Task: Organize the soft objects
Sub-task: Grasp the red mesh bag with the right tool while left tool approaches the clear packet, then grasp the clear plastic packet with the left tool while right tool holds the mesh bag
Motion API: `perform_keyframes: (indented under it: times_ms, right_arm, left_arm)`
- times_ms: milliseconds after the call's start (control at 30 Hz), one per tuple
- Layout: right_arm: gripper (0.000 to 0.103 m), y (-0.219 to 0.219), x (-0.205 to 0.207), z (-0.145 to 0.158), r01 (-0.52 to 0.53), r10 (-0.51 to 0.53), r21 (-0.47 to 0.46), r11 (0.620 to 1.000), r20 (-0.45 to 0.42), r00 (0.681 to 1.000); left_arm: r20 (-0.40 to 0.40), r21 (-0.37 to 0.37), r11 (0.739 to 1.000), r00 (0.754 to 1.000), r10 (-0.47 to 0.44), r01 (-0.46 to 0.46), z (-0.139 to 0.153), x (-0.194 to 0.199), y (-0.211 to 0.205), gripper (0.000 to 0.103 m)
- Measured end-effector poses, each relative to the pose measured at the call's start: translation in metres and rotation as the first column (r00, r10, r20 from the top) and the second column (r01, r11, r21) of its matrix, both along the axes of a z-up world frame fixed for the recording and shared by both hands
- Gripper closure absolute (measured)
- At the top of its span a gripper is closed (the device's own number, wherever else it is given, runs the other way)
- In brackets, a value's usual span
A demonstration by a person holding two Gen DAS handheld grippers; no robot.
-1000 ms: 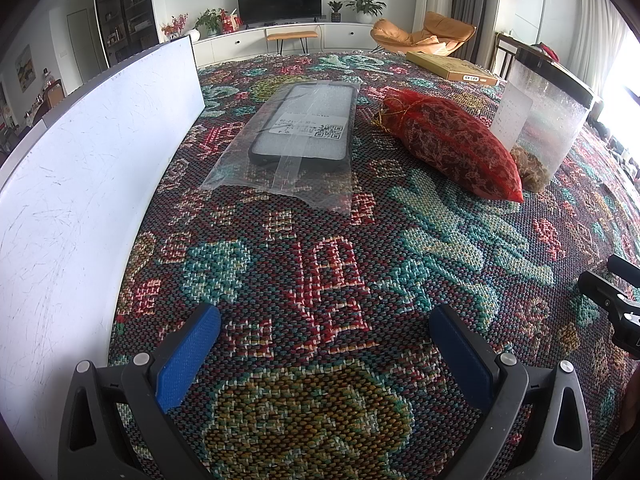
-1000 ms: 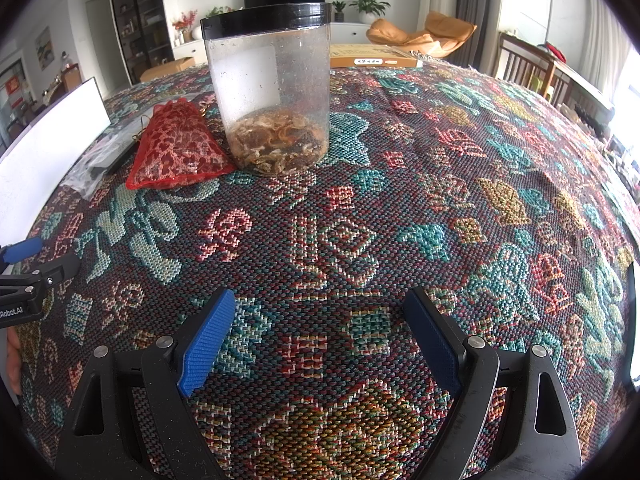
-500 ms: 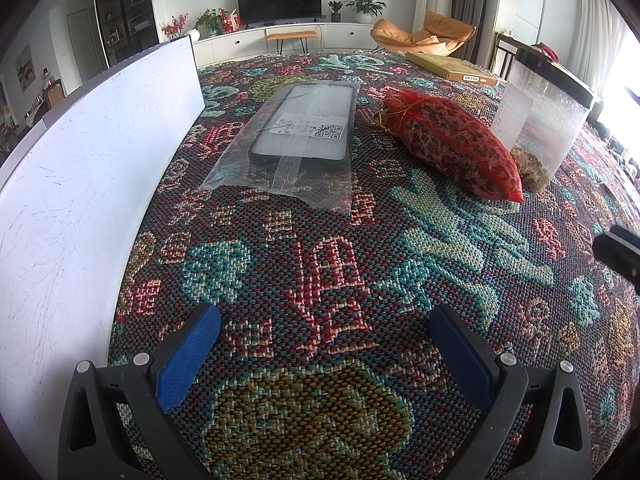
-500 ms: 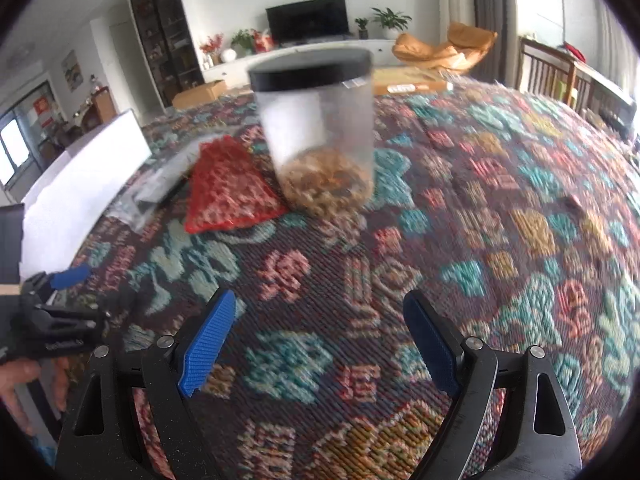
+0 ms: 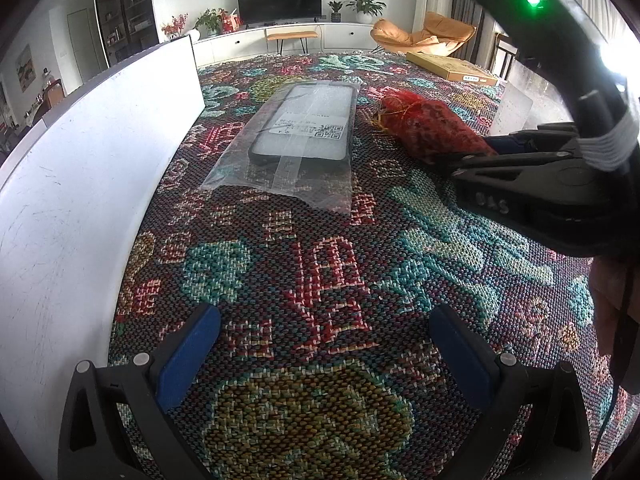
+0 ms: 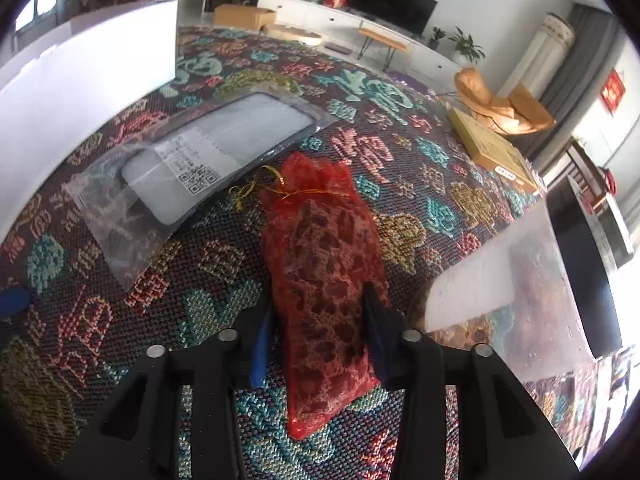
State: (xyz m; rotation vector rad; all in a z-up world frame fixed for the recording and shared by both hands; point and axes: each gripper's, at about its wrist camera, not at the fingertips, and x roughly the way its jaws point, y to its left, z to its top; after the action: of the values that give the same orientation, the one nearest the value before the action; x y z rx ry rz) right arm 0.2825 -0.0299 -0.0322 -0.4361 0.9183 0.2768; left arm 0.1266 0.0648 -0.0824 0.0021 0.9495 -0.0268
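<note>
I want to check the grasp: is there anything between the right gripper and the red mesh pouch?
Nothing visible. The right gripper has just been closing and is shut on the red mesh pouch, its pads pressing both sides. The plastic jar stands beside it, apart.

A: What's hidden near the red mesh pouch (image 6: 320, 280)?

B: In the left wrist view, the right gripper (image 5: 472, 160) covers the pouch's near end. Just right of the pouch, the clear jar (image 6: 520, 280) is blurred and cut by the frame edge; its contents can't be made out.

A: And the bagged phone case (image 6: 208, 156) left of the pouch?

B: Its label print is too small to read.
</note>
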Motion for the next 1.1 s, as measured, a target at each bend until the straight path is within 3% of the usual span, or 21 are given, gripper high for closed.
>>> perform_keyframes:
  times_ms: [67, 267, 467, 633, 733, 767, 833, 867, 967, 1100]
  right_arm:
    - [0.082, -0.014, -0.011, 0.012, 0.017, -0.016, 0.080, 0.997, -0.010, 1.000]
    - [0.082, -0.081, -0.090, 0.048, 0.066, -0.056, 0.299, 0.952, -0.043, 0.998]
    - [0.082, -0.174, -0.152, 0.056, 0.255, -0.248, 0.413, 0.875, -0.069, 0.966]
    - [0.082, -0.230, -0.117, 0.052, 0.404, -0.422, 0.419, 0.813, -0.053, 0.905]
    - [0.082, -0.238, -0.071, 0.054, 0.416, -0.451, 0.385, 0.824, 0.001, 0.893]
    - [0.078, -0.239, -0.053, 0.051, 0.421, -0.456, 0.374, 0.827, 0.007, 0.890]
    - [0.053, -0.245, -0.026, 0.044, 0.431, -0.460, 0.376, 0.820, -0.014, 0.888]
    - [0.035, -0.249, -0.014, 0.036, 0.435, -0.450, 0.390, 0.811, -0.058, 0.891]
    - [0.034, -0.258, -0.010, 0.024, 0.477, -0.456, 0.418, 0.773, -0.157, 0.876]
    - [0.026, -0.258, -0.050, 0.035, 0.474, -0.476, 0.422, 0.773, -0.109, 0.873]
  left_arm:
    - [0.000, 0.000, 1.000, 1.000, 0.000, 0.000, 0.000, 0.000, 0.000, 0.000]
    - [0.000, 0.000, 1.000, 1.000, 0.000, 0.000, 0.000, 0.000, 0.000, 0.000]
    - [0.000, 0.001, 1.000, 1.000, 0.001, -0.001, 0.000, -0.001, 0.000, 0.000]
    - [0.000, 0.002, 1.000, 1.000, 0.001, -0.001, 0.000, 0.001, 0.000, 0.000]
    - [0.000, 0.002, 1.000, 1.000, 0.001, -0.001, 0.000, 0.001, 0.000, 0.000]
    - [0.000, 0.002, 1.000, 1.000, 0.001, -0.001, 0.000, 0.001, 0.000, 0.000]
    - [0.000, 0.002, 1.000, 1.000, 0.001, -0.001, 0.000, 0.001, 0.000, 0.000]
    - [0.000, 0.002, 1.000, 1.000, 0.001, -0.001, 0.000, 0.001, 0.000, 0.000]
    - [0.000, 0.002, 1.000, 1.000, 0.001, -0.001, 0.000, 0.001, 0.000, 0.000]
    - [0.000, 0.003, 1.000, 1.000, 0.001, -0.001, 0.000, 0.001, 0.000, 0.000]
